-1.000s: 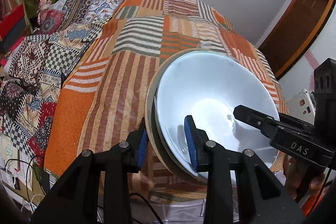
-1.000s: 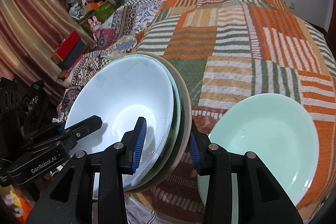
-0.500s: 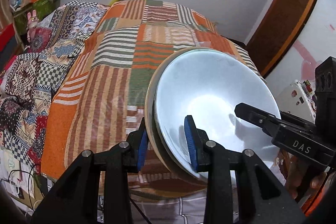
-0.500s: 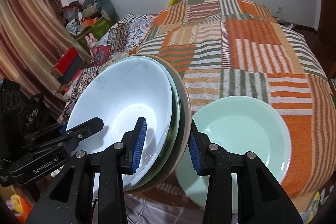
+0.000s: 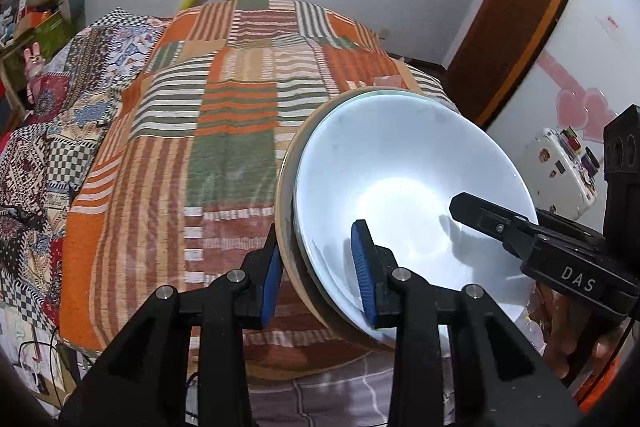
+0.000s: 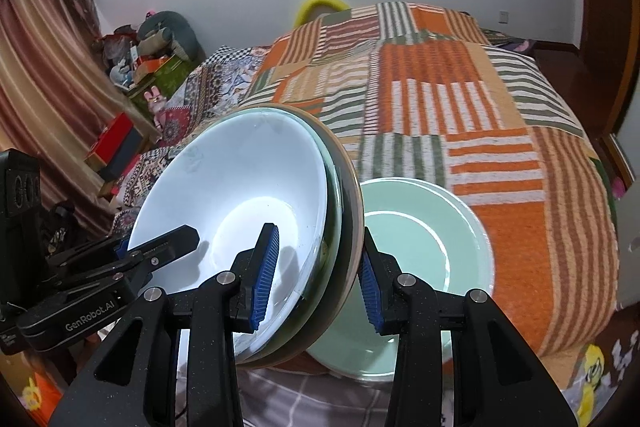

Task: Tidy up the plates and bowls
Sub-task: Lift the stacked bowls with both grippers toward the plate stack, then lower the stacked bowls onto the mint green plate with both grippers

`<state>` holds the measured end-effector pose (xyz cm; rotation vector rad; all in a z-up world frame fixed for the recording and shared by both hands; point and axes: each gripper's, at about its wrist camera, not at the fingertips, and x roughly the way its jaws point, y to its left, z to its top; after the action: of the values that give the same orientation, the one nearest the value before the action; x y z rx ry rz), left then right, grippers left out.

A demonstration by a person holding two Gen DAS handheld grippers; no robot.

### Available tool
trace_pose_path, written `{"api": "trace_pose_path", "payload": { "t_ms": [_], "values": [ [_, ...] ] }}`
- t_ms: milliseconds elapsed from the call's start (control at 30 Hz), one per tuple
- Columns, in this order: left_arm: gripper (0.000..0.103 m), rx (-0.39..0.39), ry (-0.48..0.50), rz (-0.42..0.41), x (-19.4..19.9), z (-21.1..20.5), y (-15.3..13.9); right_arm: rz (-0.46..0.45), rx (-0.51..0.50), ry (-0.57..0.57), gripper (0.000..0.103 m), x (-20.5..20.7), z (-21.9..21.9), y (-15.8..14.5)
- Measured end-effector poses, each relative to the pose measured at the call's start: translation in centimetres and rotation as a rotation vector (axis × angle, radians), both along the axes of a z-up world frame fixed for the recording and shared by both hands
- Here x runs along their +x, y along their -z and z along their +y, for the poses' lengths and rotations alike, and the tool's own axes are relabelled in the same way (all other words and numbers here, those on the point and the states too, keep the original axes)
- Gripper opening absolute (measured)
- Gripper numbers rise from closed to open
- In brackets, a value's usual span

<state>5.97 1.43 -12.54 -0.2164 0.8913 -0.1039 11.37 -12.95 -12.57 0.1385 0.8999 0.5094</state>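
A stack of nested dishes [image 5: 400, 195], pale blue-white on top with a tan one underneath, hangs above the near edge of a bed. My left gripper [image 5: 318, 277] is shut on the stack's left rim. My right gripper [image 6: 316, 279] is shut on the right rim of the same stack [image 6: 240, 211]. Each gripper shows in the other's view, reaching into the top dish. A mint green plate [image 6: 420, 247] lies flat on the bedspread, just right of the stack and partly behind it.
The bed wears an orange, green and white striped patchwork spread [image 6: 460, 107] with a patterned blanket [image 5: 44, 131] on its left half. Shelves with toys and boxes [image 6: 140, 67] stand far left, a wooden door [image 5: 516, 23] at right. A hand [image 5: 576, 351] grips the right tool.
Both grippers have pulled back and up with the stack, away from the bed. More of the bed and wall shows, and the mint plate looks smaller and farther away.
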Motion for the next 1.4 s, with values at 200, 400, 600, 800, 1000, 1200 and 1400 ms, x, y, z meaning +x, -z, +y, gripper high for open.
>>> {"api": "trace_pose_path", "payload": {
  "t_ms": [200, 400, 600, 800, 1000, 1200, 1400],
  "values": [
    [0.033, -0.002, 0.04, 0.016, 0.7, -1.9, 0.4, 0.007, -0.007, 0.036, 0.035, -0.2, -1.8, 0.2],
    [0.033, -0.001, 0.069, 0.041, 1.7, -3.4, 1.2, 0.024, -0.013, 0.073, 0.035, -0.3, -3.2, 0.7],
    [0.033, 0.004, 0.092, 0.073, 2.8, -4.2, 2.3, 0.049, -0.012, 0.101, 0.035, -0.3, -4.0, 1.5],
    [0.033, 0.009, 0.103, 0.105, 3.7, -4.8, 3.5, 0.076, -0.024, 0.112, 0.035, 0.1, -4.3, 2.4],
    [0.033, 0.006, 0.106, 0.146, 4.5, -5.1, 5.0, 0.105, -0.035, 0.116, 0.035, 0.6, -4.5, 3.5],
    [0.033, 0.008, 0.108, 0.167, 5.1, -5.2, 5.9, 0.134, -0.037, 0.117, 0.035, 0.9, -4.7, 4.6],
    [0.033, 0.003, 0.106, 0.172, 5.4, -5.0, 6.3, 0.148, -0.032, 0.115, 0.035, 1.2, -4.8, 4.8]
  ]
}}
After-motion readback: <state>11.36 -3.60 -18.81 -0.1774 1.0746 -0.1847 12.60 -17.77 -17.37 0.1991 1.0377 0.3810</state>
